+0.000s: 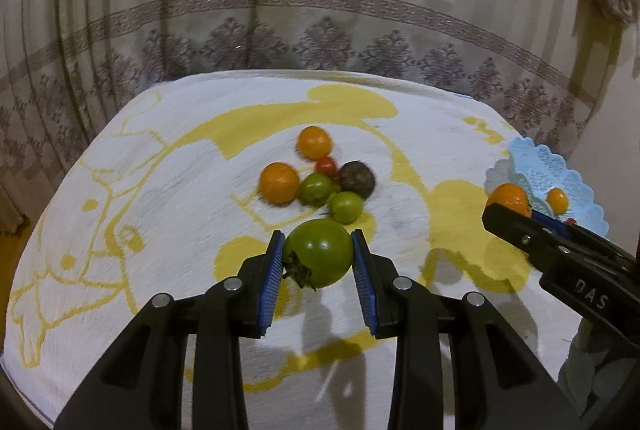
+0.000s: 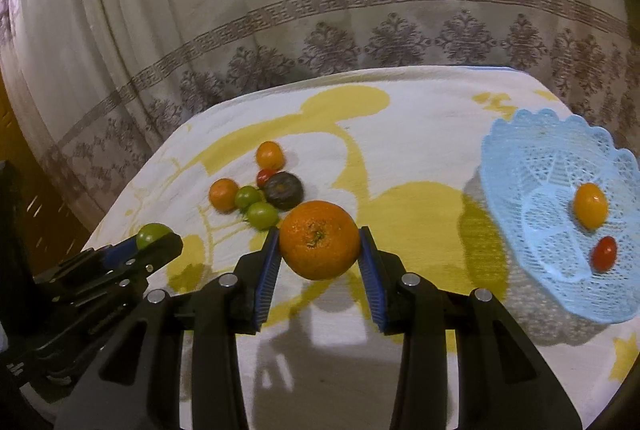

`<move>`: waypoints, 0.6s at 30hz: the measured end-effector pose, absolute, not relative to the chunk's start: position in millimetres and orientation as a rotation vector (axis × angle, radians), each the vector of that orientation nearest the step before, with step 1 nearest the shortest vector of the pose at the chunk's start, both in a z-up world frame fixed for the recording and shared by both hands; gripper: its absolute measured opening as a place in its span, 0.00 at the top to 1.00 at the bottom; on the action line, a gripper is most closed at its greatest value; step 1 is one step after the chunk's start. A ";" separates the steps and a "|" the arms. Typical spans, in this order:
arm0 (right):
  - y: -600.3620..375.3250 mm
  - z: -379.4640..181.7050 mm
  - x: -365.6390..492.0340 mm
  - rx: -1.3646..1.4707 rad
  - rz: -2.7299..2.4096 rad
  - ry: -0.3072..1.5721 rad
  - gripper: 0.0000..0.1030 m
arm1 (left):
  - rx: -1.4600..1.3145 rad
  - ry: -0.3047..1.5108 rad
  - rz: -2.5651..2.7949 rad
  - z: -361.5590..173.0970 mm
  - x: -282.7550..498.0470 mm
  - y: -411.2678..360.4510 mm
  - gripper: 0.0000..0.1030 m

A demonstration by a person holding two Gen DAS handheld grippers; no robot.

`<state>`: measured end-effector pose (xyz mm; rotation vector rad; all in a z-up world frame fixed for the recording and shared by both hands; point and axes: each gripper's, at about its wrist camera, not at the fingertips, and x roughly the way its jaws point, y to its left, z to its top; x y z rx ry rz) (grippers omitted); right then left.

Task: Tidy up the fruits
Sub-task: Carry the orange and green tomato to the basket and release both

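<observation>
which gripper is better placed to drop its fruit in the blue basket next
Right. The right gripper is shut on the orange and the blue basket sits just to its right. The left gripper holds the green tomato farther from the basket, with the right gripper between them.

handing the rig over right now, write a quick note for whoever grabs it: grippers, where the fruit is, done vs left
Left gripper: shut on the big green tomato, held above the cloth.
Right gripper: shut on the large orange, also lifted, left of the blue basket.
Done: a small orange fruit and a small red tomato lie in the basket.
Left: both held fruits are not yet placed. Six pieces sit clustered mid-table: two small oranges, a red tomato, a dark fruit and two small green tomatoes.
</observation>
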<state>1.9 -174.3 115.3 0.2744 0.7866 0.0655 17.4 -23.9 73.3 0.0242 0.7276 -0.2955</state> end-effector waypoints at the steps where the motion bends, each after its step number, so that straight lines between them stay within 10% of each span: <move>1: -179.1 115.6 -0.1 0.278 0.055 0.784 0.61 | 0.031 0.725 -0.302 74.7 17.3 -27.5 0.67; 18: -267.7 126.3 -34.7 0.327 -0.167 0.720 0.61 | 0.140 0.684 -0.476 97.7 11.1 -116.0 0.67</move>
